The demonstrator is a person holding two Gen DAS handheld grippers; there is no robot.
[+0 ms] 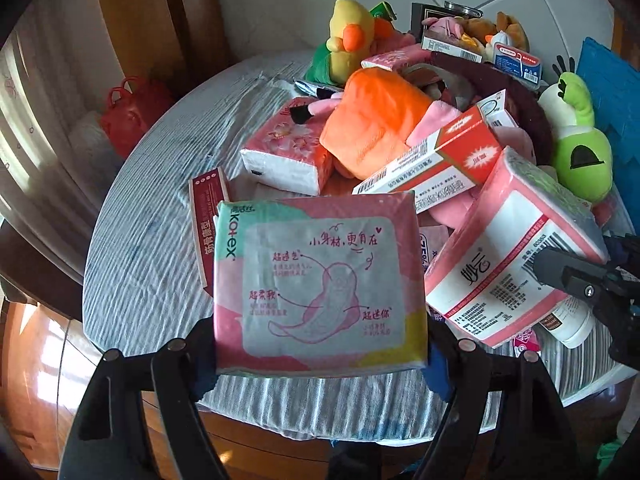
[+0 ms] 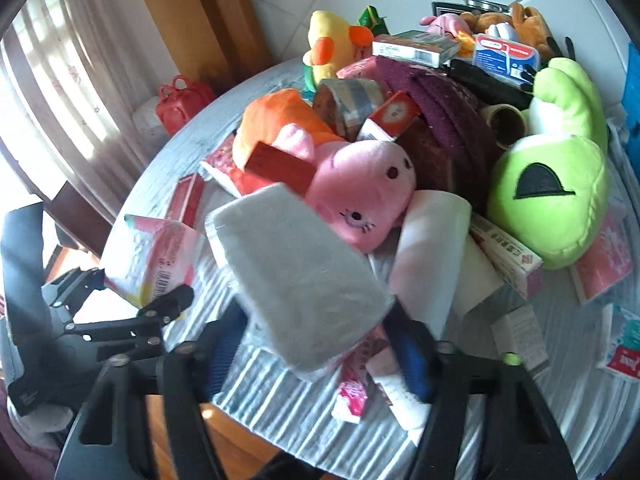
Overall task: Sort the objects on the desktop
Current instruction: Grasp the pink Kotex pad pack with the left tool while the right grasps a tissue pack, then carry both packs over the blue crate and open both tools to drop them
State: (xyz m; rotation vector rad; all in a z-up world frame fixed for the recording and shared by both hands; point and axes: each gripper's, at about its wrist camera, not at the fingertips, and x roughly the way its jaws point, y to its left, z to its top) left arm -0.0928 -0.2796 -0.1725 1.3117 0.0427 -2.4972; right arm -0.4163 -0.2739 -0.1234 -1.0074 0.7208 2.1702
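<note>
Near the table's front edge, the left gripper (image 1: 320, 360) clamps the soft, light pad pack (image 1: 318, 284) by its edge while the right gripper (image 2: 316, 344) pinches a squashy tissue pack (image 2: 298, 280).

We see the Kotex pad pack (image 1: 320, 284), a flat square packet in pink, mint and yellow with a white printed panel, held face up between the left gripper's (image 1: 320, 356) fingers above the near edge of the striped table. Just to its right, the pink tissue pack (image 1: 516, 248) tilts steeply, its white barcode label facing us, clamped by the right gripper (image 2: 316, 344); in the right wrist view it shows a pale grey face. Behind them we find a heap: a red-and-white carton (image 1: 436, 156), an orange plush (image 1: 372, 116) and a green plush (image 1: 580, 148)
</note>
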